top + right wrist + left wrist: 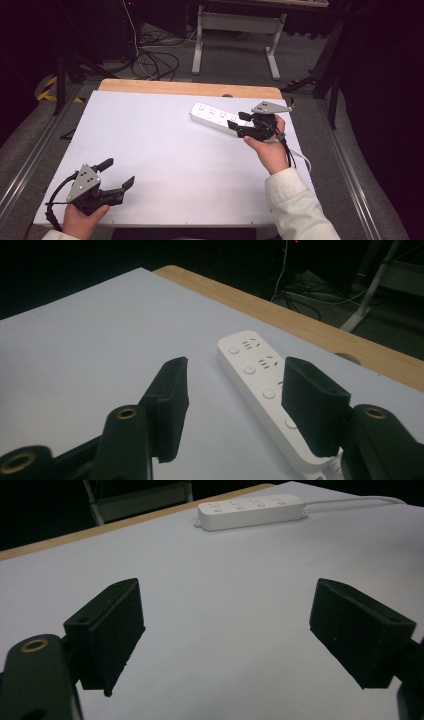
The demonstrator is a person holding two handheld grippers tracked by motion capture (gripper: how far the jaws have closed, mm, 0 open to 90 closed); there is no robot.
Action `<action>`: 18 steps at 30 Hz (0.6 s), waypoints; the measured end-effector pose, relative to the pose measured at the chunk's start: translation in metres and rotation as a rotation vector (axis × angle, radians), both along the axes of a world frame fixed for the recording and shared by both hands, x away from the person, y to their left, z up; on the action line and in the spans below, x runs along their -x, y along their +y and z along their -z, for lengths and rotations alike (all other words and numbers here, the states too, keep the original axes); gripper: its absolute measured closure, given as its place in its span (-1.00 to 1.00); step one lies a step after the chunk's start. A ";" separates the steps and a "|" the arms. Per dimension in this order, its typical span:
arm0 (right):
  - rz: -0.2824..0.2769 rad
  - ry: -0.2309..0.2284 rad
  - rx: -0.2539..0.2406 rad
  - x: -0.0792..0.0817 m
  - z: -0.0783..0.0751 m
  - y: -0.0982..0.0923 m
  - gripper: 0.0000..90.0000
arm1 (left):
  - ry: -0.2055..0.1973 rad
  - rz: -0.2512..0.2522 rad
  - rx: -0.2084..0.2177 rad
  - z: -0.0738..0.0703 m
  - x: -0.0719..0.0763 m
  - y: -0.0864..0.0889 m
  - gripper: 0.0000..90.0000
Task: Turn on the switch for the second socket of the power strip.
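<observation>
A white power strip (212,115) with several sockets lies at the back right of the white table top (165,150). My right gripper (236,123) hovers open over the strip's near end. In the right gripper view the power strip (248,366) runs under the right jaw, while the left jaw stands over bare table beside it, and nothing is gripped between them (235,371). My left gripper (120,172) rests open near the front left corner, far from the strip. From the left gripper view its jaws (225,605) gape wide over bare table, with the power strip (250,511) far ahead.
The strip's white cord (350,500) trails off toward the table's right side (300,156). A wooden edge (190,88) borders the far side of the table. Beyond it stand white desk legs (199,42) and loose floor cables (155,62).
</observation>
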State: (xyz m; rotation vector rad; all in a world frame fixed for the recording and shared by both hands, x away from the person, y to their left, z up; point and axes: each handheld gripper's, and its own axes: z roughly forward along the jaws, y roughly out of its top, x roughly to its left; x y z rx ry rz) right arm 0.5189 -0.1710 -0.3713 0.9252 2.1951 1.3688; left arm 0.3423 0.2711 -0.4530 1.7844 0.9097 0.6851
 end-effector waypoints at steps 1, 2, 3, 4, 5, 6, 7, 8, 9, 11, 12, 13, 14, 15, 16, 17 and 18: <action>-0.010 0.001 0.004 0.003 0.000 -0.002 -0.01 | 0.008 0.000 -0.003 0.000 0.000 0.000 -0.67; -0.018 0.003 0.002 0.006 -0.001 -0.004 -0.02 | 0.018 0.000 -0.005 -0.001 0.000 0.000 -0.66; -0.023 0.005 0.006 0.009 -0.001 -0.006 -0.03 | 0.028 -0.001 -0.002 -0.001 0.000 0.000 -0.65; -0.030 0.000 0.012 0.012 -0.001 -0.008 -0.05 | 0.034 -0.002 0.005 -0.002 0.000 0.001 -0.65; -0.033 0.001 0.008 0.015 0.000 -0.010 -0.06 | 0.046 -0.001 0.014 -0.002 0.001 0.001 -0.64; -0.034 0.000 0.008 0.018 0.000 -0.012 -0.08 | 0.048 0.000 0.017 -0.002 0.001 0.001 -0.64; -0.038 0.002 -0.001 0.021 0.001 -0.014 -0.08 | 0.045 0.003 0.013 -0.003 0.001 0.001 -0.64; -0.040 0.004 -0.009 0.024 0.001 -0.016 -0.09 | 0.040 0.004 0.016 -0.003 0.002 0.001 -0.64; -0.046 0.004 -0.012 0.027 0.003 -0.018 -0.10 | 0.032 0.003 0.020 -0.003 0.003 0.001 -0.65; -0.053 0.011 -0.019 0.032 0.005 -0.023 -0.10 | 0.025 0.010 0.017 -0.004 0.004 0.000 -0.64; -0.051 0.018 -0.025 0.035 0.007 -0.025 -0.10 | 0.019 0.009 0.010 -0.004 0.004 0.000 -0.65; -0.054 0.023 -0.026 0.037 0.008 -0.028 -0.12 | 0.017 0.010 0.011 -0.004 0.004 0.000 -0.65; -0.064 0.023 -0.023 0.040 0.010 -0.030 -0.13 | 0.013 0.009 0.010 -0.004 0.005 0.000 -0.65; -0.067 0.027 -0.020 0.042 0.011 -0.032 -0.14 | 0.014 0.006 0.009 -0.004 0.005 0.000 -0.65; -0.068 0.028 -0.018 0.044 0.013 -0.034 -0.14 | 0.017 0.003 0.010 -0.005 0.006 0.000 -0.65; -0.076 0.029 -0.020 0.046 0.015 -0.035 -0.16 | 0.021 0.002 0.010 -0.005 0.007 0.000 -0.65; -0.092 0.033 -0.019 0.048 0.017 -0.037 -0.17 | 0.021 0.001 0.010 -0.005 0.007 0.000 -0.65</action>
